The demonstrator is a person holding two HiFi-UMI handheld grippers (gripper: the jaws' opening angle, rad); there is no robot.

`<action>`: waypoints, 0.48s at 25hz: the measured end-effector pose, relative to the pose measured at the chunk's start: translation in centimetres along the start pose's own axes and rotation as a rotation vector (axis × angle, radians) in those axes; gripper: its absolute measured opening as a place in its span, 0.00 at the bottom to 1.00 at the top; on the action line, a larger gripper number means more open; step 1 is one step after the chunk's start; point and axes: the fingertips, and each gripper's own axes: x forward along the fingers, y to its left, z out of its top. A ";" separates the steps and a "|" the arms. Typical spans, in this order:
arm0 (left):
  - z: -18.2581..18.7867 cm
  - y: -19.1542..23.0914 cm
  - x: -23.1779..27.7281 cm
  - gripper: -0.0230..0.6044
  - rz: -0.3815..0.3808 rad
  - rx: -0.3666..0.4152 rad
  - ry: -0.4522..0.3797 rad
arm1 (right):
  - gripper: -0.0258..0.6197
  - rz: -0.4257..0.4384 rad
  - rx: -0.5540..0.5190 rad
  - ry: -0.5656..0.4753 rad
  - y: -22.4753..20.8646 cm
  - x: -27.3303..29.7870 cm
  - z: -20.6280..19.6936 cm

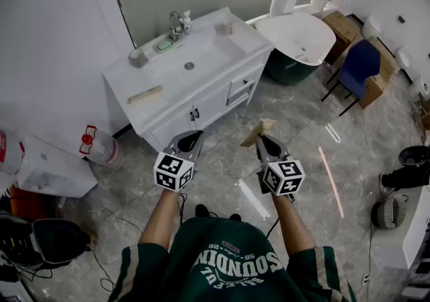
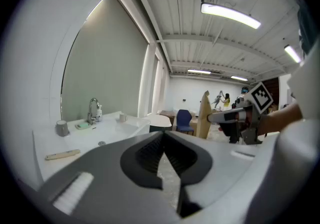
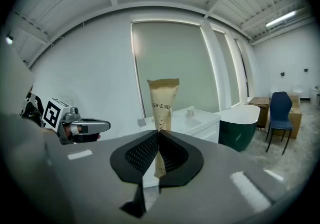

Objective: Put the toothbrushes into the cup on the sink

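Note:
I stand a few steps back from the white sink vanity (image 1: 127, 82). A grey cup (image 1: 138, 57) stands at the counter's back left corner, also seen in the left gripper view (image 2: 62, 127). One tan paper-wrapped toothbrush (image 1: 145, 94) lies on the counter's front left (image 2: 62, 154). My right gripper (image 1: 262, 139) is shut on a second tan wrapped toothbrush (image 3: 162, 103), which stands upright above its jaws (image 1: 260, 130). My left gripper (image 1: 195, 136) is shut with nothing in it, and its jaws meet at the tips (image 2: 161, 132).
A faucet (image 1: 176, 23), a green soap dish (image 1: 164, 44) and a small cup (image 1: 224, 27) are on the counter. A white tub (image 1: 295, 35) and a blue chair (image 1: 359, 65) stand to the right. A water bottle (image 1: 101, 146) sits left of the vanity.

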 end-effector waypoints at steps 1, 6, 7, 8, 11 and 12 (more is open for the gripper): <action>0.0 -0.1 0.0 0.12 -0.001 0.000 0.001 | 0.05 0.003 0.009 -0.003 0.2 0.0 0.1; 0.2 0.1 -0.2 0.12 -0.004 -0.003 0.001 | 0.05 -0.004 0.000 0.018 0.5 0.3 0.0; 0.2 0.3 -0.2 0.12 -0.004 -0.004 0.001 | 0.05 -0.005 0.003 0.018 0.6 0.4 0.1; 0.1 0.5 -0.2 0.12 -0.005 -0.004 0.002 | 0.05 -0.004 0.007 0.016 0.7 0.6 0.2; 0.0 1.4 -0.2 0.12 -0.006 -0.008 0.000 | 0.05 0.001 0.010 0.007 1.1 1.5 0.5; 0.0 1.7 -0.2 0.12 -0.006 -0.009 -0.001 | 0.05 0.001 0.006 0.009 1.3 1.8 0.5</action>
